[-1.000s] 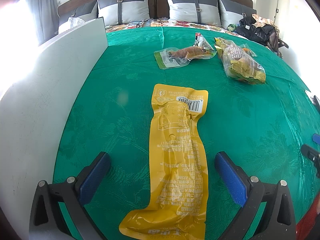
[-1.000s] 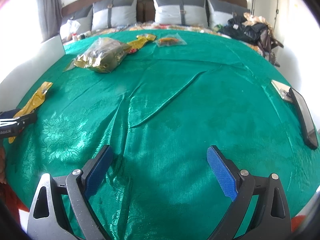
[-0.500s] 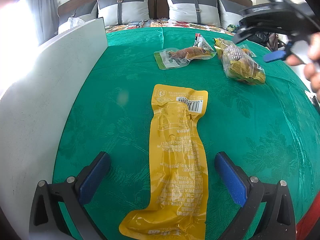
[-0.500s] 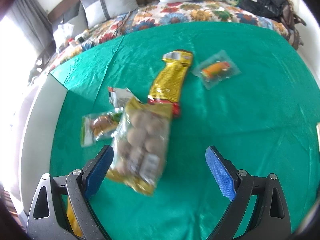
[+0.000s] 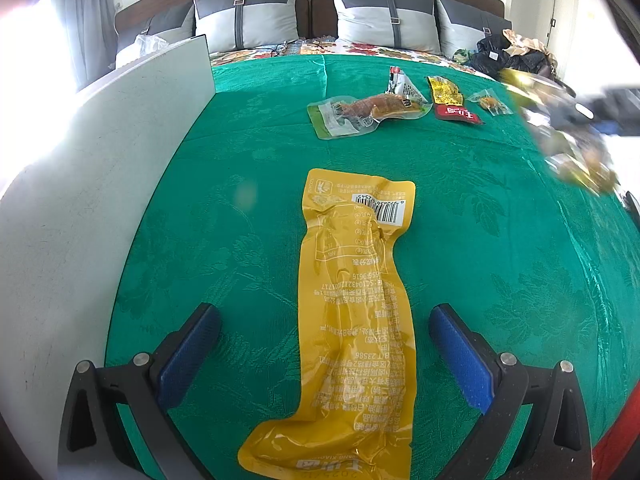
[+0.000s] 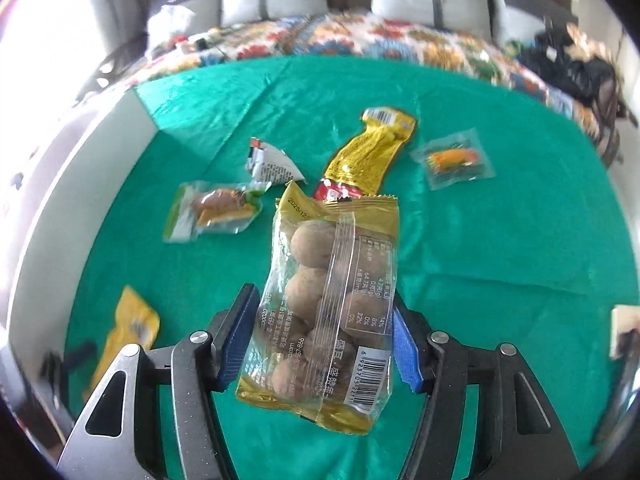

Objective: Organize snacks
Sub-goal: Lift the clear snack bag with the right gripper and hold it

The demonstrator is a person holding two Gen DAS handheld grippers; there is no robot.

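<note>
A long yellow packet [image 5: 352,300] lies flat on the green cloth [image 5: 480,240], running between the fingers of my left gripper [image 5: 322,320]. That gripper is open and its pads stay clear of the packet. My right gripper [image 6: 322,320] has its jaws closing, with both blue pads pressed on a clear bag of round brown snacks [image 6: 332,292]. The bag hangs above the cloth and shows as a blur [image 5: 560,132] in the left wrist view.
More snacks lie further back: a green-edged packet [image 6: 212,210], a white wrapper [image 6: 268,162], a yellow and red packet [image 6: 368,152] and a small clear packet [image 6: 454,160]. A white board [image 5: 100,180] stands along the left edge. Pillows [image 5: 384,12] and a black bag [image 5: 516,56] lie behind.
My right gripper swung from bare cloth over to the snack pile, closed on the bag of round snacks and lifted it. The left gripper and yellow packet have not moved.
</note>
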